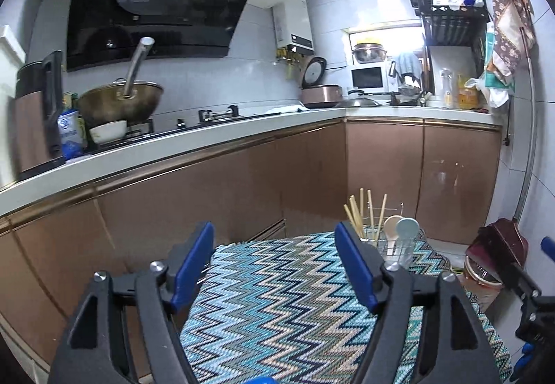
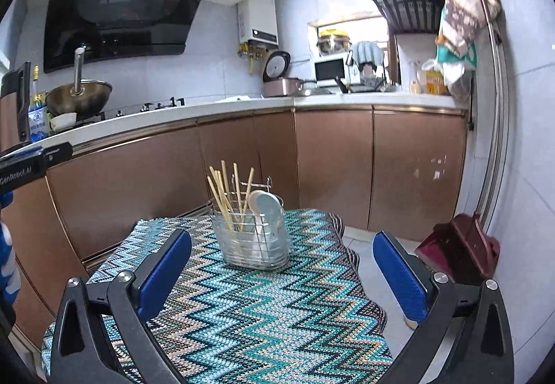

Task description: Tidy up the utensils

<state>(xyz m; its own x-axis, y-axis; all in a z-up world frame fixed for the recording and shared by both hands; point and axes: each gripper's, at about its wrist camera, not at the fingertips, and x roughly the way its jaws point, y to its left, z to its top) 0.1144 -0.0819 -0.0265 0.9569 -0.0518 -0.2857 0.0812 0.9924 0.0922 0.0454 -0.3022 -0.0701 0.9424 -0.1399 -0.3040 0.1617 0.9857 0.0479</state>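
A wire utensil basket [image 2: 251, 241] stands upright near the far end of a table covered with a zigzag cloth [image 2: 263, 314]. Several wooden chopsticks [image 2: 227, 196] and two pale spoons [image 2: 265, 205] stick out of it. My right gripper [image 2: 282, 245] is open wide, above the cloth and short of the basket, with nothing between its blue pads. My left gripper [image 1: 274, 238] is open too and holds nothing; the basket [image 1: 392, 245] lies just past its right finger [image 1: 353, 266], partly hidden by it. The spoons [image 1: 400, 231] and chopsticks [image 1: 364, 210] show above that finger.
Brown cabinets under a white counter [image 2: 208, 113] run behind the table. A wok [image 2: 79, 94], a kettle, a rice cooker [image 2: 281, 85] and a microwave stand on it. A dark red dustpan [image 2: 461, 252] leans on the floor at right. The other gripper shows at each view's edge.
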